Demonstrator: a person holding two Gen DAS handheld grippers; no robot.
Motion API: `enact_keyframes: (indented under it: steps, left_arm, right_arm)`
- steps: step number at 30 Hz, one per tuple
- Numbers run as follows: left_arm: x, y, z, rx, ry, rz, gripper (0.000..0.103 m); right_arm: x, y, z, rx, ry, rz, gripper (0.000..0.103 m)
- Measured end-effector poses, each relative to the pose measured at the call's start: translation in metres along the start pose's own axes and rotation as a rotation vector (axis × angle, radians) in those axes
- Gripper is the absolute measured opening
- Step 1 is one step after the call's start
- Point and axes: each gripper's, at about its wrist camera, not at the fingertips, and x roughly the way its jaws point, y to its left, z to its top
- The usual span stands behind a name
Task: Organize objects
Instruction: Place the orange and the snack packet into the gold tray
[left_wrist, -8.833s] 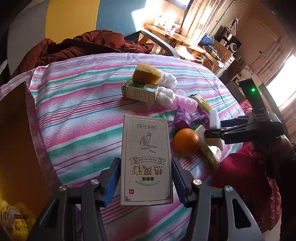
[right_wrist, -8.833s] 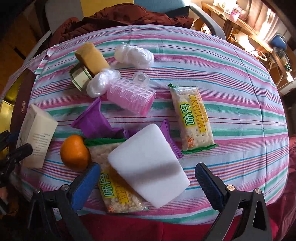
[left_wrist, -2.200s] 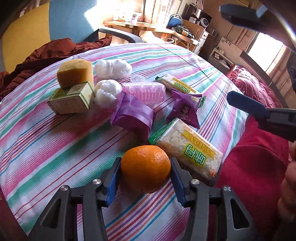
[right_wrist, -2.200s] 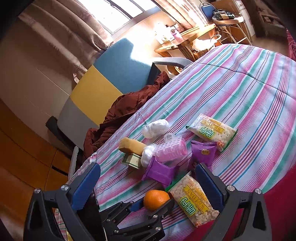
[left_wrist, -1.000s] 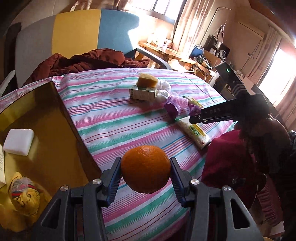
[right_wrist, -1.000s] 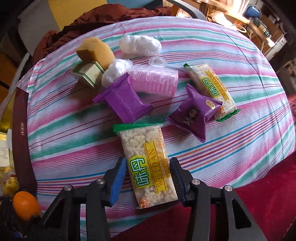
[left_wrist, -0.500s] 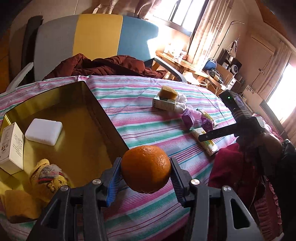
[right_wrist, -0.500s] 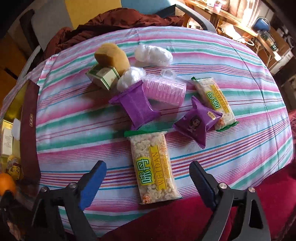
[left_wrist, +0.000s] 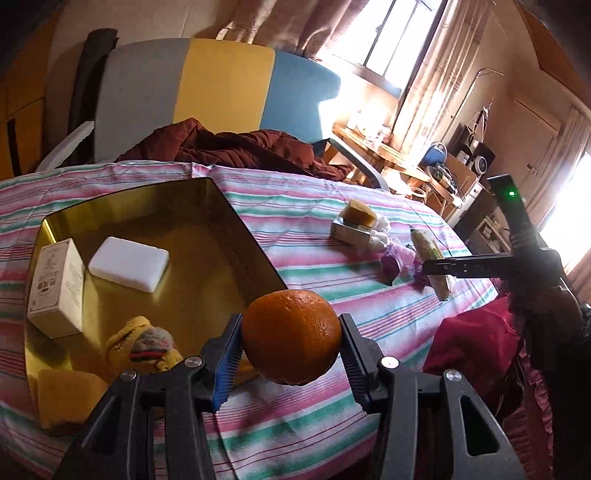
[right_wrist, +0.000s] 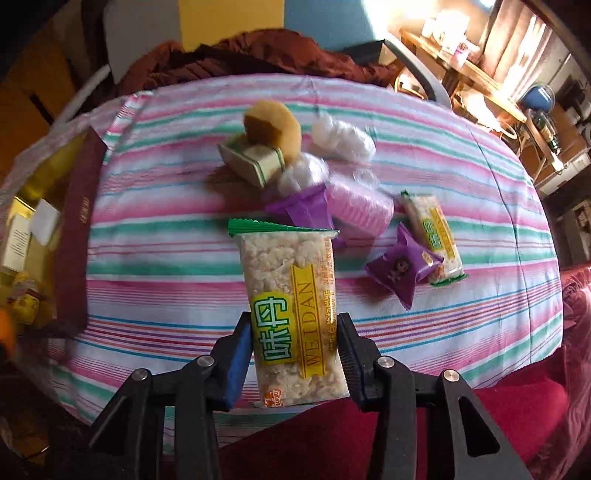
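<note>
**Both grippers carrying food over the striped table**

Striped tablecloth (left_wrist: 303, 266) is filling most of both views, w/ a blue-yellow-grey chair (left_wrist: 221, 81) and a dark red jacket (left_wrist: 236, 147) sitting at 12 o'clock beyond it.

Gold tray (left_wrist: 240, 221) is lying on the cloth at approx 9 o'clock in the left wrist view. Inside it: a cream box (left_wrist: 55, 288) at the tray's 9 o'clock, a white block (left_wrist: 129, 264) just beside the box, a yellow toy (left_wrist: 144, 347) toward 6 o'clock.

Left gripper (left_wrist: 291, 354) is clamping an orange (left_wrist: 291, 336) betw. its pads, narrow opening, fruit hanging just beside the tray's near corner, at 6 o'clock in frame.

Right gripper (right_wrist: 293, 360) is closing its jaws on a cracker pack (right_wrist: 291, 314); pads are pressing both long edges, pack is sticking up toward 12 o'clock, clear of the cloth.

Still on the cloth, right wrist view: second cracker pack (right_wrist: 434, 234) at 3 o'clock, purple candy bag (right_wrist: 400, 269) touching it, pink roller (right_wrist: 360, 206), green-white box (right_wrist: 255, 160) w/ a yellow sponge (right_wrist: 271, 125) on top at 12 o'clock.
</note>
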Motion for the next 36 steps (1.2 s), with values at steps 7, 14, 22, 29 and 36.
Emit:
enact_keyframes:
  steps: [7, 14, 22, 29, 36]
  left_arm:
    - [-0.025, 0.06, 0.019, -0.083, -0.077, 0.136, 0.051]
    - [-0.016, 0.119, 0.023, -0.157, -0.052, 0.269, 0.052]
    - [-0.023, 0.141, 0.01, -0.236, -0.056, 0.29, 0.064]
    - [-0.036, 0.133, -0.01, -0.237, -0.077, 0.346, 0.064]
    - [-0.053, 0.112, -0.015, -0.194, -0.141, 0.447, 0.064]
  right_arm:
    - [-0.031, 0.098, 0.023, -0.095, -0.136, 0.207, 0.044]
    - [-0.013, 0.189, 0.037, -0.205, -0.122, 0.323, 0.044]
    - [0.017, 0.247, 0.035, -0.229, -0.049, 0.401, 0.053]
    - [0.016, 0.256, 0.014, -0.255, -0.081, 0.39, 0.077]
    - [-0.027, 0.26, -0.019, -0.296, -0.421, 0.277, 0.103]
